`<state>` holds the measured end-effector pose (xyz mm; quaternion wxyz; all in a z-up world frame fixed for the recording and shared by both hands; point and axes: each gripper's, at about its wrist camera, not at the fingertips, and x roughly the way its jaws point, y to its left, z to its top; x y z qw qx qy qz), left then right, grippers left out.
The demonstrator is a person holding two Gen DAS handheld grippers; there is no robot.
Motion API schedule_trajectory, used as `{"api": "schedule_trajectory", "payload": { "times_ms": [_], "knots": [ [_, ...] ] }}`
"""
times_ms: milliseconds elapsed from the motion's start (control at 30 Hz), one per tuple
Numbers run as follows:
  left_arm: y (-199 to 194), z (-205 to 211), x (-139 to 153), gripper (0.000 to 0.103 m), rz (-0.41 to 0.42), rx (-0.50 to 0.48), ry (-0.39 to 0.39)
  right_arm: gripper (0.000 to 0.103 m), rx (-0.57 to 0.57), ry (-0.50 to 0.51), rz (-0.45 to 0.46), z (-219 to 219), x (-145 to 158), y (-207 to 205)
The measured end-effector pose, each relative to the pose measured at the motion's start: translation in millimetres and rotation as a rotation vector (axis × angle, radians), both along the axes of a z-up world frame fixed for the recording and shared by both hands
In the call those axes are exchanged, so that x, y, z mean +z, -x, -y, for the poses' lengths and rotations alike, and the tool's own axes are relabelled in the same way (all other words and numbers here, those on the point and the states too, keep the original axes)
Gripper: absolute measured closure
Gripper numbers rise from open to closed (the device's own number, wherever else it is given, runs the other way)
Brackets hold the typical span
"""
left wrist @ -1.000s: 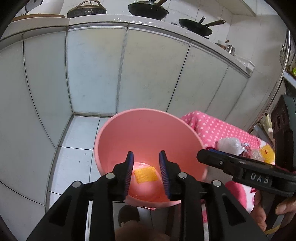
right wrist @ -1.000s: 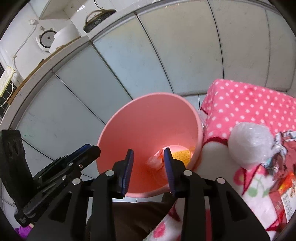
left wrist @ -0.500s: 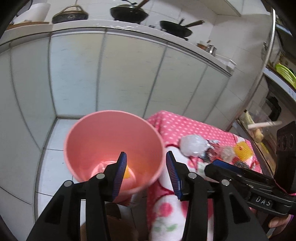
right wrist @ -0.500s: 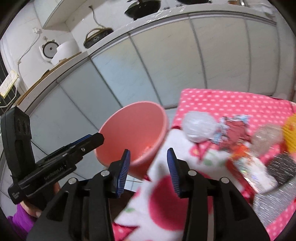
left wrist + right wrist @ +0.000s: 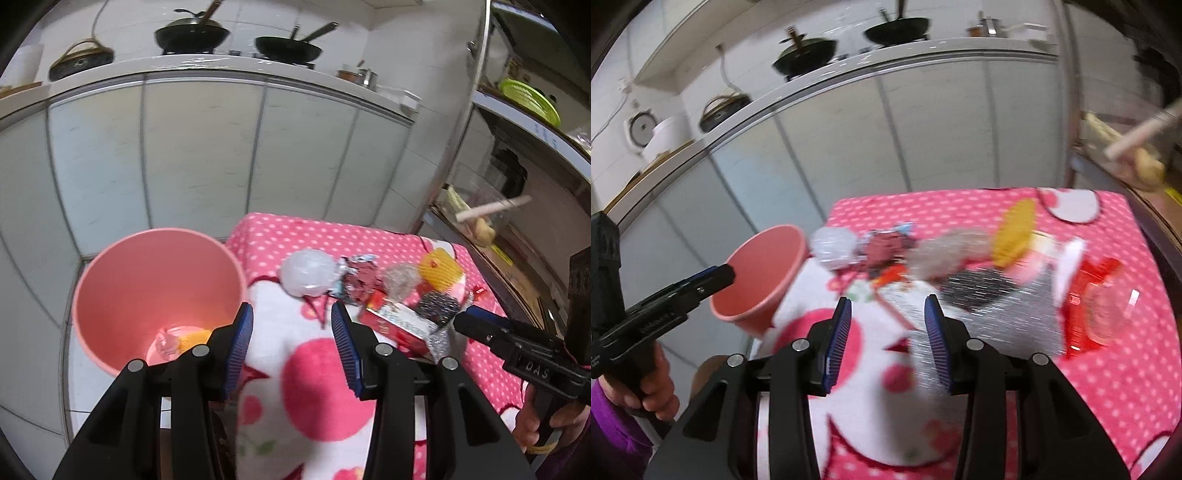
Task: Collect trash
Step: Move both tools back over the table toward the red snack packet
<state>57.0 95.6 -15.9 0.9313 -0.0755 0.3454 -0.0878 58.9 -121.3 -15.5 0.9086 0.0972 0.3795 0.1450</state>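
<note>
1. White kitchen cabinets (image 5: 207, 147) fill the background, with black woks (image 5: 192, 35) on the counter above.
2. Nearer, a tabletop with a pink polka-dot cloth (image 5: 314, 236) carries the trash: a clear plastic ball (image 5: 308, 271), a crumpled foil wrapper (image 5: 356, 278), a yellow foam net (image 5: 439, 271) and a red box (image 5: 391, 321).
3. Left of the tabletop stands a pink bin (image 5: 110, 280), with a yellow net and clear plastic at its bottom.
4. Left tongs (image 5: 291, 349) are spread and empty above the cloth's near-left part; their jaws have just been opening.
5. Right tongs (image 5: 886, 338) are likewise spread and empty, having just been opening, near a silvery wrapper (image 5: 997, 314).
</note>
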Motion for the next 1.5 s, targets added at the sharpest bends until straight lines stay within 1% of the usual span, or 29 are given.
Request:
{"api": "schedule_trajectory", "payload": {
  "times_ms": [100, 167, 300, 400, 567, 700, 900, 1133, 1167, 1200, 1233, 1300, 1333, 1367, 1500],
  "knots": [
    [-3.9, 13.1, -0.9, 0.060, -0.008, -0.031, 0.001, 0.061, -0.040, -0.001, -0.001, 19.7, -2.2, 5.1],
    [-5.8, 24.1, -1.9, 0.060, -0.013, -0.061, 0.003, 0.061, -0.067, 0.016, 0.010, 30.2, -2.8, 10.3],
    [-13.2, 49.4, -3.3, 0.060, -0.026, -0.140, 0.009, 0.061, -0.113, 0.022, 0.013, 49.4, -6.3, 15.3],
    [-21.1, 71.2, -2.9, 0.060, -0.025, -0.202, -0.011, 0.061, -0.147, 0.014, 0.010, 64.9, -9.7, 18.2],
    [-40.0, 102.2, -6.7, 0.060, -0.033, -0.277, -0.030, 0.061, -0.202, 0.010, 0.010, 87.2, -14.5, 23.6],
    [-61.1, 120.1, -14.3, 0.060, -0.049, -0.306, -0.045, 0.061, -0.249, 0.005, -0.004, 106.8, -21.6, 24.6],
    [-89.6, 138.0, -30.1, 0.060, -0.081, -0.315, -0.073, 0.061, -0.310, -0.015, -0.026, 134.5, -32.5, 24.4],
    [-107.5, 154.5, -48.0, 0.061, -0.110, -0.326, -0.105, 0.061, -0.345, -0.039, -0.050, 152.6, -41.8, 22.4],
    [-109.2, 156.2, -51.0, 0.063, -0.116, -0.328, -0.112, 0.061, -0.348, -0.041, -0.054, 153.8, -43.0, 22.6],
    [-110.8, 157.5, -54.1, 0.067, -0.124, -0.326, -0.121, 0.061, -0.351, -0.043, -0.058, 155.3, -44.5, 22.8],
    [-111.9, 157.4, -55.4, 0.076, -0.128, -0.324, -0.124, 0.061, -0.352, -0.043, -0.063, 156.7, -45.6, 22.5],
    [-113.8, 157.2, -58.4, 0.084, -0.133, -0.318, -0.121, 0.061, -0.359, -0.046, -0.072, 159.1, -48.6, 23.1],
    [-114.2, 155.8, -58.4, 0.090, -0.134, -0.316, -0.111, 0.061, -0.362, -0.048, -0.074, 159.8, -49.6, 23.3],
    [-114.0, 155.5, -57.8, 0.093, -0.133, -0.316, -0.104, 0.061, -0.363, -0.049, -0.076, 160.0, -50.0, 23.7],
    [-112.1, 154.7, -54.0, 0.098, -0.122, -0.318, -0.087, 0.061, -0.363, -0.061, -0.087, 160.3, -53.9, 22.7]
  ]
}}
